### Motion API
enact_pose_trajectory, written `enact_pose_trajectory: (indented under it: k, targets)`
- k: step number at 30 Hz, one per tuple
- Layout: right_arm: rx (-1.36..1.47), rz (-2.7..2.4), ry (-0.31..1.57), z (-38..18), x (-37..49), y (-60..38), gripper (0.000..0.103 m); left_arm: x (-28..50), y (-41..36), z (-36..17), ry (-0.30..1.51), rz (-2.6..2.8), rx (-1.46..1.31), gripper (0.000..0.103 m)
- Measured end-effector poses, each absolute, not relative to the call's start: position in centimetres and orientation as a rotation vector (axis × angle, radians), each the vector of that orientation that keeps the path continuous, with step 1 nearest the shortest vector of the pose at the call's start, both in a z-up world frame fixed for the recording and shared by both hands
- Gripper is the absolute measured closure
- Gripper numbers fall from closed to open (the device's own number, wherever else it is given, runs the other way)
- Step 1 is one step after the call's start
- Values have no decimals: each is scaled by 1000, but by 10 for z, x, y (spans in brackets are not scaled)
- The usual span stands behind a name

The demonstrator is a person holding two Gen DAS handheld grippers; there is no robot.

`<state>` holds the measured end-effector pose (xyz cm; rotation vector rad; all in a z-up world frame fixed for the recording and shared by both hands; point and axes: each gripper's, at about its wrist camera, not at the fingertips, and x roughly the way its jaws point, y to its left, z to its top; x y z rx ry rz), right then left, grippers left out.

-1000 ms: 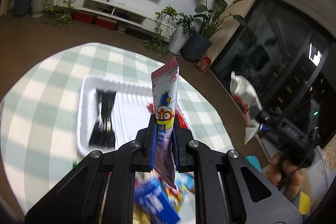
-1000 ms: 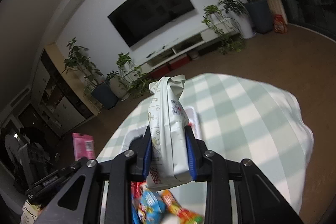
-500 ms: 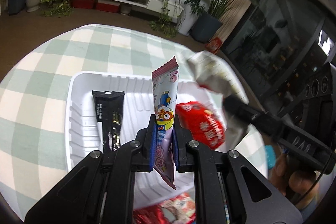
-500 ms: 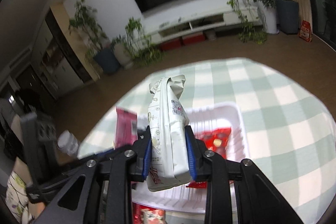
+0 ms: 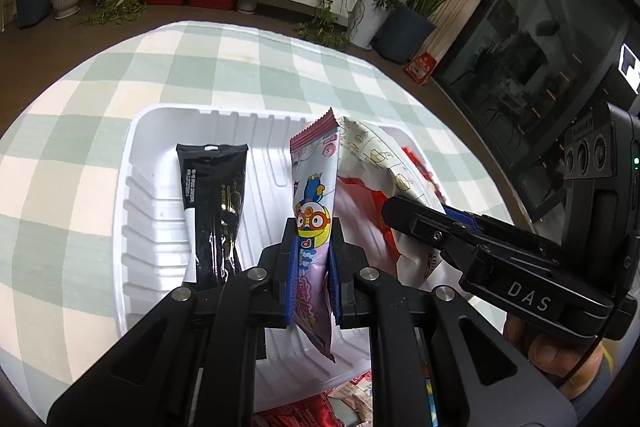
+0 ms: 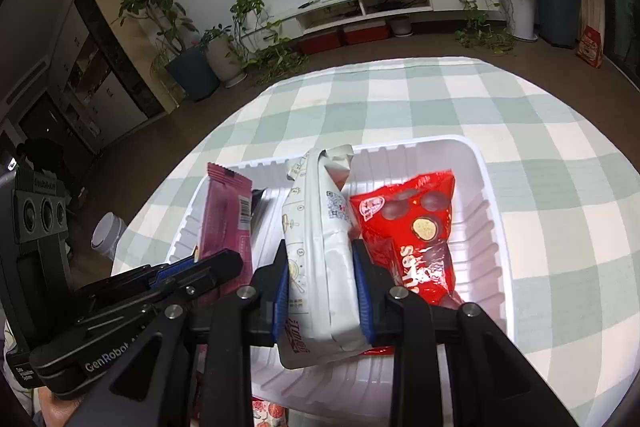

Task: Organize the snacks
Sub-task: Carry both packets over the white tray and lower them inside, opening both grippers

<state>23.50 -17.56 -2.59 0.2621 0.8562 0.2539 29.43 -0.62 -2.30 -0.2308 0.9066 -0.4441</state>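
My left gripper [image 5: 313, 247] is shut on a pink cartoon snack packet [image 5: 314, 187], held upright over the white tray [image 5: 132, 163]. My right gripper [image 6: 320, 267] is shut on a white snack pouch [image 6: 320, 227], also above the tray [image 6: 492, 211]. In the left wrist view the right gripper [image 5: 416, 215] and its white pouch [image 5: 376, 163] hang just right of the pink packet. The right wrist view shows the left gripper [image 6: 208, 267] with the pink packet [image 6: 226, 215] at the left. A black stick packet [image 5: 214, 203] lies in the tray's left part, a red chocolate bag [image 6: 416, 235] in its right part.
The tray sits on a round table with a green-and-white checked cloth [image 5: 240, 67]. More loose snack packets [image 5: 340, 403] lie at the near edge below the tray. A hand [image 5: 560, 359] holds the right gripper. Plants and a TV cabinet stand beyond the table.
Both grippers have come down and forward over the tray with their packets still gripped. The right gripper with the white pouch has moved in close beside the pink packet.
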Motion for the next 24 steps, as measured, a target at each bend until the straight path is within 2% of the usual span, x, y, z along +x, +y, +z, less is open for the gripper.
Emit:
enact_pose_trajectory:
  k: [19, 22, 24]
  targets:
    - [233, 250, 924, -45, 242, -171, 69, 300, -1, -37, 950, -397, -230, 86]
    - [230, 247, 925, -45, 241, -172, 62, 299, 0, -35, 943, -399, -235, 81]
    - [230, 252, 922, -43, 240, -172, 55, 298, 1, -31, 933, -397, -234, 68]
